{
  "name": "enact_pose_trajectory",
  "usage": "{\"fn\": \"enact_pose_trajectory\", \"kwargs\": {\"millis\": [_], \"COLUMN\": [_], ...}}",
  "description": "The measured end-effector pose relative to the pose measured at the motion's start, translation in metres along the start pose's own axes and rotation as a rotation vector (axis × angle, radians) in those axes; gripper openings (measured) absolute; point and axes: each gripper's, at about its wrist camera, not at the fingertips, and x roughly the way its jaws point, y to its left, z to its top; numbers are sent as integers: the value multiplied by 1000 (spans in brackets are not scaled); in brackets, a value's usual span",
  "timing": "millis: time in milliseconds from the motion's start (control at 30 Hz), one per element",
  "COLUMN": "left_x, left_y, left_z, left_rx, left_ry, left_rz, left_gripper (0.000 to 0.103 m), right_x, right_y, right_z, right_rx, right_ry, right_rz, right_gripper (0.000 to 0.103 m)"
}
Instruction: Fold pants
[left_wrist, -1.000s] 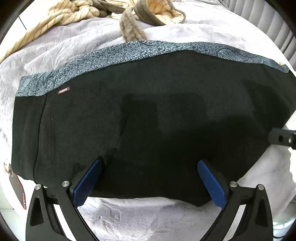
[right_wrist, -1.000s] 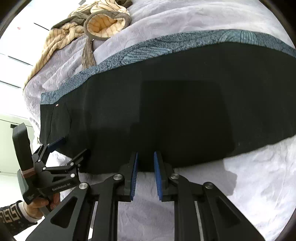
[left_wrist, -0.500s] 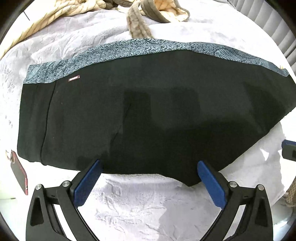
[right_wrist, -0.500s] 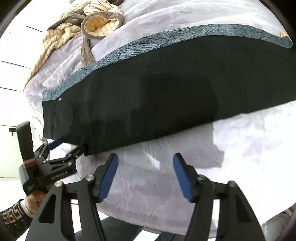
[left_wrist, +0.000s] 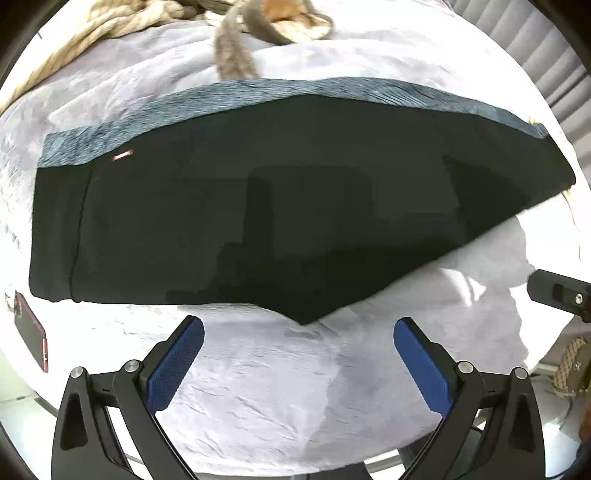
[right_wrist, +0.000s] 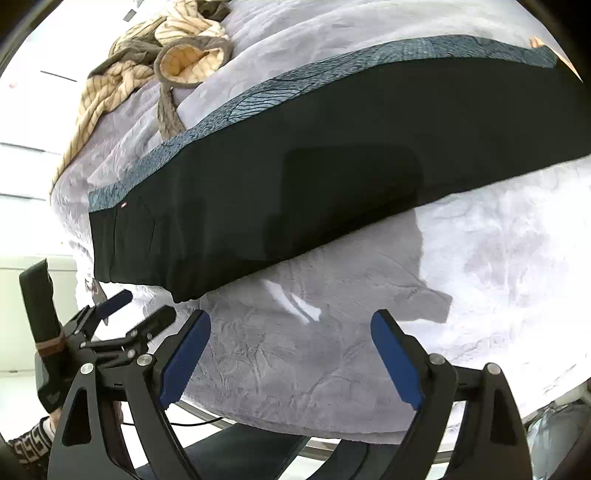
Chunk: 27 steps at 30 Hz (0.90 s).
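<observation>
Where smooth, flat black pants (left_wrist: 258, 221) on crinkled sheet (left_wrist: 277, 387)

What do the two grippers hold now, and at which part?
Nothing. Left gripper and right gripper are both open above the blanket, clear of the pants.

My left wrist camera looks forward between my left gripper (left_wrist: 298, 363) fingers, from the near edge of the grey blanket (left_wrist: 258, 387), facing the black pants (left_wrist: 258, 206) almost square on and close. My right wrist camera sits lower and further right behind my right gripper (right_wrist: 291, 363), viewing the pants (right_wrist: 314, 177) obliquely. Both views share the pants, the blanket (right_wrist: 480, 258) and the striped garment (right_wrist: 122, 81) beyond.
</observation>
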Motion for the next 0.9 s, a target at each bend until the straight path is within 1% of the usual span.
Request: {"fn": "enact_pose_trajectory", "kwargs": {"millis": [133, 233, 333, 467, 567, 600, 700, 833, 900], "left_x": [3, 6, 8, 10, 9, 13, 5, 10, 5], "left_y": [-25, -50, -70, -103, -137, -172, -210, -255, -255], "left_z": [13, 19, 28, 47, 59, 69, 74, 85, 96], "left_rx": [53, 91, 113, 136, 154, 161, 181, 191, 211], "left_ry": [9, 17, 26, 30, 22, 19, 15, 13, 7], "left_rz": [7, 15, 22, 28, 32, 35, 41, 32, 29], "left_gripper": [103, 103, 103, 103, 103, 103, 103, 103, 103], "right_x": [-7, -16, -25, -38, -50, -54, -64, -76, -81], "right_y": [-19, -43, -65, -93, -113, -120, -137, -164, -176], "right_z": [-2, -4, -3, 3, 11, 14, 21, 33, 37], "right_rx": [48, 94, 127, 147, 155, 156, 157, 181, 204], "right_ry": [-20, -39, -44, -56, -64, -68, -78, -98, -115], "right_rz": [8, 25, 53, 60, 71, 77, 91, 109, 125], "right_gripper": [91, 91, 91, 91, 91, 91, 91, 91, 91]}}
